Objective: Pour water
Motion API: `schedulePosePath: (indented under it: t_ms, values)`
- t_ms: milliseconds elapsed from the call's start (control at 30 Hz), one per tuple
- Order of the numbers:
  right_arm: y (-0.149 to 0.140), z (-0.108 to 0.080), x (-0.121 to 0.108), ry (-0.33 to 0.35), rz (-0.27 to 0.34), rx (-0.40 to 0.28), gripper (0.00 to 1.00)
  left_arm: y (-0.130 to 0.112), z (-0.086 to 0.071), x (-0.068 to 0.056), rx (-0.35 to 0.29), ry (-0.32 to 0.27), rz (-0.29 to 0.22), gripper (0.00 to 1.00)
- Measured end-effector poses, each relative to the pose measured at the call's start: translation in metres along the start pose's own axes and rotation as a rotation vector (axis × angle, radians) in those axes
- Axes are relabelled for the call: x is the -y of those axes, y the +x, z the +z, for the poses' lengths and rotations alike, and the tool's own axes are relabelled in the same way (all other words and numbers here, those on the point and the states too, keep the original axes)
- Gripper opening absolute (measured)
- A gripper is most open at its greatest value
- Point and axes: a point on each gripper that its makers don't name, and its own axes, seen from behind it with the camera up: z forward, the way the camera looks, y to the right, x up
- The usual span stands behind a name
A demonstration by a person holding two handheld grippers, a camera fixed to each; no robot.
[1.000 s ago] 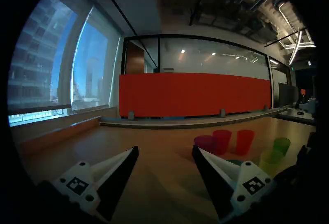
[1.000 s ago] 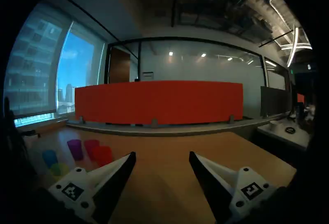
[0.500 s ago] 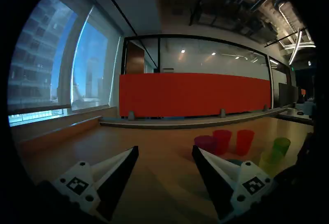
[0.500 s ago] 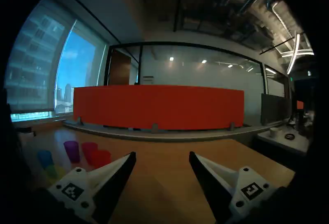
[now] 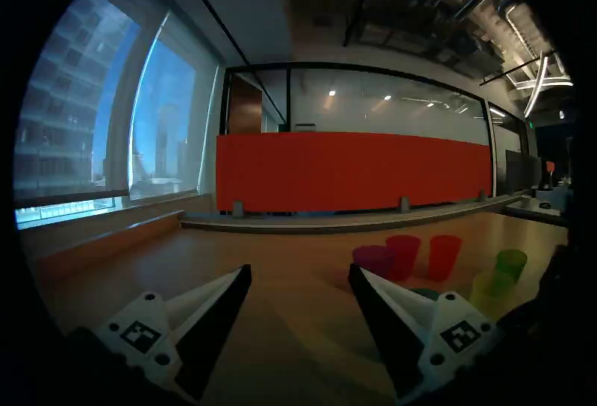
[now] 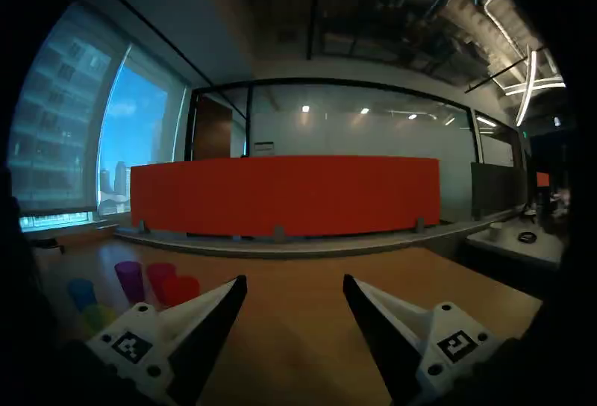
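Several coloured plastic cups stand together on the wooden table [image 5: 298,272]. In the left gripper view, a purple cup [image 5: 371,259], two red cups [image 5: 404,255] [image 5: 444,256] and two green cups [image 5: 511,263] [image 5: 491,289] sit to the right, beyond my left gripper [image 5: 298,279], which is open and holds nothing. In the right gripper view, a purple cup [image 6: 130,280], two red cups [image 6: 160,279] [image 6: 182,289], a blue cup [image 6: 82,294] and a green cup [image 6: 101,317] stand at the left. My right gripper [image 6: 294,286] is open and empty above bare table.
A red partition [image 5: 351,171] runs along the table's far edge. Tall windows [image 5: 82,137] fill the left side. A second desk [image 6: 515,238] with a white cup and small items stands at the right.
The right gripper view has shifted a little from frame to frame, so the cups sit slightly differently at its left. The left gripper has stayed still.
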Motion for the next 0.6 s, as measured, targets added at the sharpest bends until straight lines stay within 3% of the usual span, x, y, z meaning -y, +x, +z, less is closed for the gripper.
schedulePosePath:
  t_ms: [600]
  values:
    - [-0.026, -0.003, -0.019, -0.014, 0.018, 0.015, 1.00, 0.000, 0.000, 0.000, 0.000, 0.000, 0.000, 0.97]
